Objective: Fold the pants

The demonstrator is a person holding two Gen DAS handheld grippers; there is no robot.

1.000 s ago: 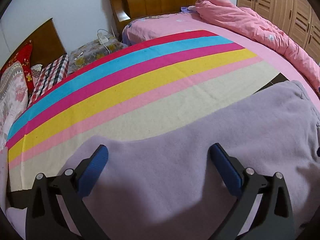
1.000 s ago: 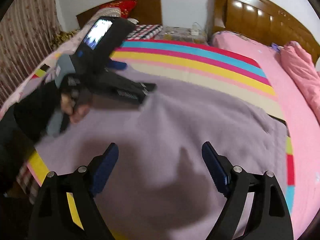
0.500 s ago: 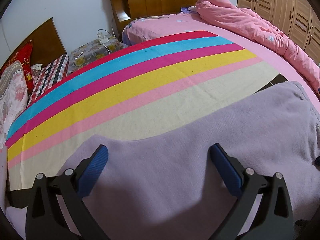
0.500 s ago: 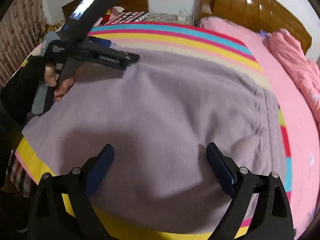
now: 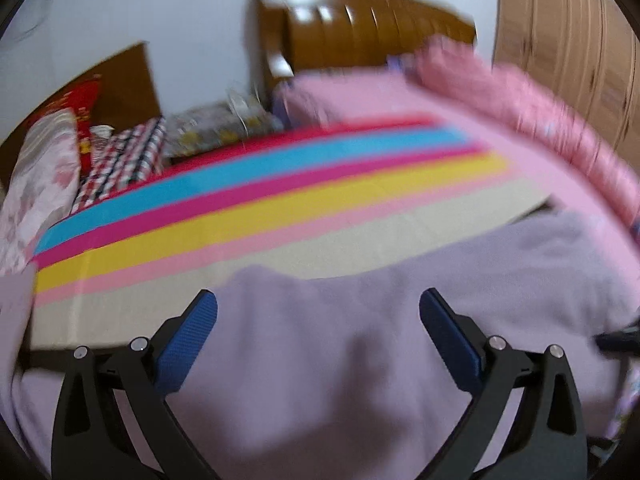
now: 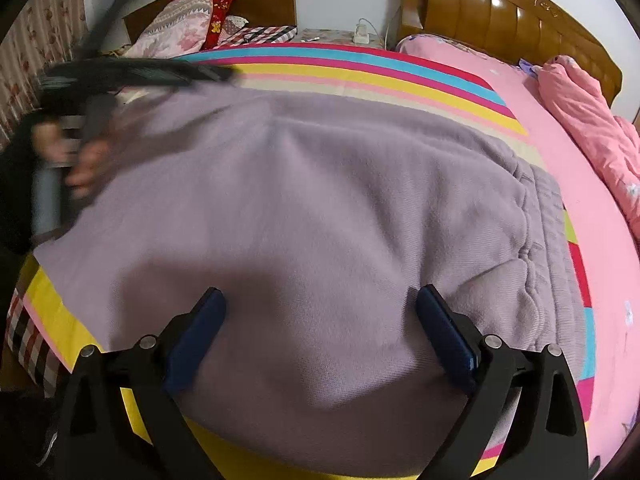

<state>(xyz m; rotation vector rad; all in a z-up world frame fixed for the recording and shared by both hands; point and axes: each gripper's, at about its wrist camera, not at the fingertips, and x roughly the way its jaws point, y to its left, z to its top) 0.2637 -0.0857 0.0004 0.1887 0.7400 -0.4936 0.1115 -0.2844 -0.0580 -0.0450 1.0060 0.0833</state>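
The whole left wrist view was smeared by motion, so the brown wooden headboard, the crumpled pink quilt and the cluttered patterned bedside top showed no detail. A dark object at that view's right edge was cut off and too blurred to identify. In the right wrist view the left gripper and the person's hand holding it were blurred streaks, its fingertips indistinct. The soft lilac fleece pants ran under the right gripper and out of sight at the bottom, hiding much of the rainbow-striped bed sheet beneath.
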